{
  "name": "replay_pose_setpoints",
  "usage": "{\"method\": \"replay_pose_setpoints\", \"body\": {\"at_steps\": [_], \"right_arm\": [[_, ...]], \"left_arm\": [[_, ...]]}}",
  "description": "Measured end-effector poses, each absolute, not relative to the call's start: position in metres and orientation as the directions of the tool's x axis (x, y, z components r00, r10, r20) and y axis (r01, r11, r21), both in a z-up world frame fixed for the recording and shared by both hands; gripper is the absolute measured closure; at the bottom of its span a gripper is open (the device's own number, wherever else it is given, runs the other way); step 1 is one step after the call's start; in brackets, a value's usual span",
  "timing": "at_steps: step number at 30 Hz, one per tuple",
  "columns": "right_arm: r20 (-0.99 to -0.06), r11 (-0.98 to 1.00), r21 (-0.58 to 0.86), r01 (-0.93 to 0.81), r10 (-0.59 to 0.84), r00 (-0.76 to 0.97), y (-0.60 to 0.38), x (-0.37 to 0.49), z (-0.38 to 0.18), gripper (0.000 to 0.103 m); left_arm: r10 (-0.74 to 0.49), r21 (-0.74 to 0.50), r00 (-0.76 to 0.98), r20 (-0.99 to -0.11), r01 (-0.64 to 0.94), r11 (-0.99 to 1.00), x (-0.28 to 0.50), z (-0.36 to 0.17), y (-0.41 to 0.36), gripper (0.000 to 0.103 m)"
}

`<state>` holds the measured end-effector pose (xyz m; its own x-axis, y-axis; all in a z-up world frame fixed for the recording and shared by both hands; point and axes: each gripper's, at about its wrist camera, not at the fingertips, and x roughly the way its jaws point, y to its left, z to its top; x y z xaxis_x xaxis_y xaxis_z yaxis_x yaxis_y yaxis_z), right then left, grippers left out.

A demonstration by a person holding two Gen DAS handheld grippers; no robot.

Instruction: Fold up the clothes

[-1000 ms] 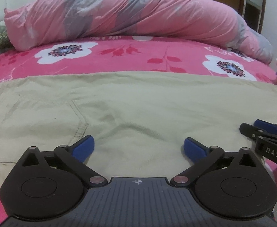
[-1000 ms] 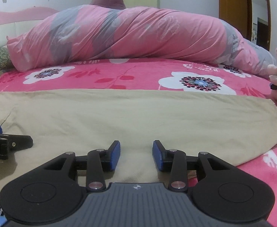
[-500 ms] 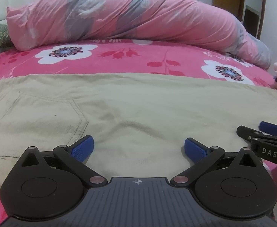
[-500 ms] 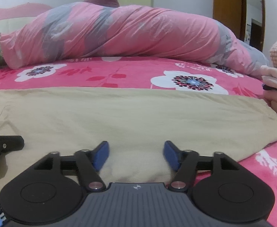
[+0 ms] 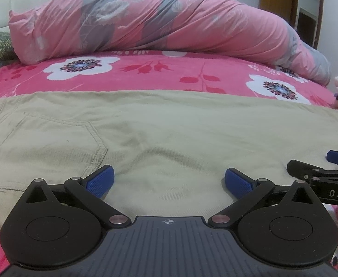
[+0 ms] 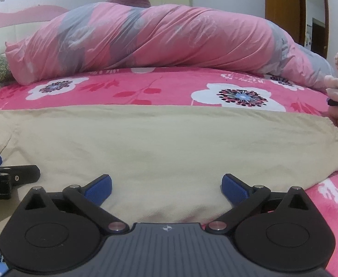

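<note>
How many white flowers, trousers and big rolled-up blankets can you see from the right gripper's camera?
White flowers on the bedsheet: 2
Beige trousers: 1
Pink rolled quilt: 1
Total: 4

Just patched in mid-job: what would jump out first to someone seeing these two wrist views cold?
The beige trousers spread flat across the near part of the bed, back pocket at the left. Behind them, a rolled pink-and-grey quilt lies across the flowered pink sheet. Both tongs, left and right, sit over the trousers' near edge, gripping nothing; the right tongs' jaws are opening.
</note>
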<state>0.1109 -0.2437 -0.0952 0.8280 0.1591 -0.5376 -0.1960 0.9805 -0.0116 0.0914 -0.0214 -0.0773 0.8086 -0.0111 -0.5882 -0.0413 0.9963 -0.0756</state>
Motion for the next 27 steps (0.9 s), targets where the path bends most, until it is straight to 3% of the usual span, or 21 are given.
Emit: {"method": "replay_pose_setpoints", "body": {"at_steps": [15,27], "right_arm": [[-0.519,0.986,-0.008,-0.166,0.137,0.844,-0.247,0.106,-0.096,0.0],[-0.458,0.987,0.085,-0.133,0.158,0.875,-0.267,0.099,-0.093,0.008]], "left_arm": [[0.023,-0.054,0.838,-0.546,-0.062,0.997,0.08,-0.078,-0.026,0.0],[0.048,-0.07,0.847,-0.529,-0.1,0.992,0.062,-0.056,-0.011,0.001]]}}
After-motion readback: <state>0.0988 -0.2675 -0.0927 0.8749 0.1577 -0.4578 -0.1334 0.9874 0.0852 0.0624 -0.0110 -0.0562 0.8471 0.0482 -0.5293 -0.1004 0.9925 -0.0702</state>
